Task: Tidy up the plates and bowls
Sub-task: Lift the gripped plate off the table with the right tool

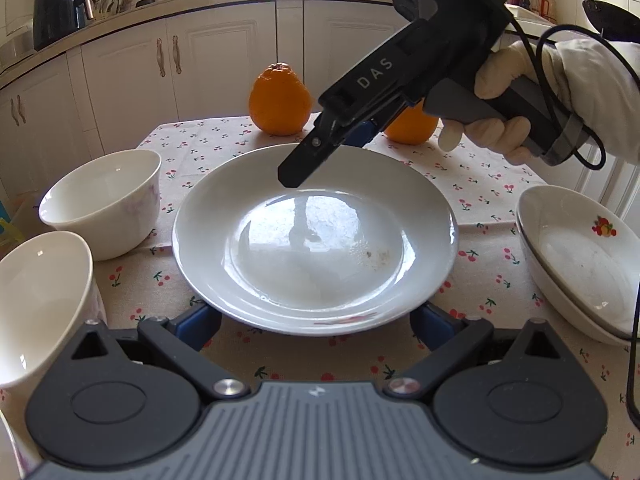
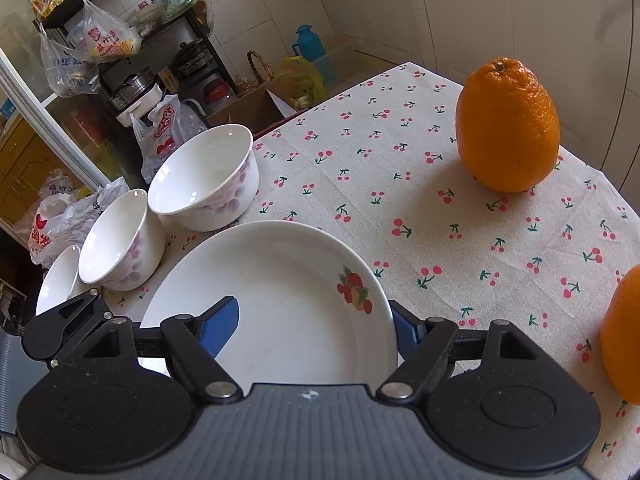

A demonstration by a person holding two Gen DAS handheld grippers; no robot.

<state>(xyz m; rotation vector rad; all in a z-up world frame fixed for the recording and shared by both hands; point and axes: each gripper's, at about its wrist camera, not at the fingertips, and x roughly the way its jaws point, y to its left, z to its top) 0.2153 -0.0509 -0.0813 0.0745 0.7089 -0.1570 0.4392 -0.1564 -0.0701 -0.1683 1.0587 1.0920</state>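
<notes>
Judged to be at the plate-stacking step: dealing with the fruit-printed plate (image 1: 316, 240) lying flat at the middle of the bench (image 1: 480, 272), with nothing lifted yet.

Left claw (image 1: 316, 324): spread wide at the plate's near rim, with the blue pad tips tucked out of sight under that rim. Cannot tell from this angle whether they touch it.

Right claw (image 2: 312, 328): also spread apart, reaching down over the far rim, one pad over the plate's well and the other outside the rim. Straddling it, not clamped on it.

Elsewhere on the bench: a stack of similar fruit-printed plates (image 1: 580, 260) at the right edge as seen from the left wrist, and three white bowls (image 2: 204, 176) in a row along the left edge, standing singly and not nested. Two oranges (image 1: 280, 100) near the far edge, well apart from the crockery.

Next move, probably: pinching one rim firmly, lifting the plate level, and carrying it across to set it square on the stack at the right edge. Calls for a sure bite on glazed, slippery porcelain. After that, likely nesting the bowls.
</notes>
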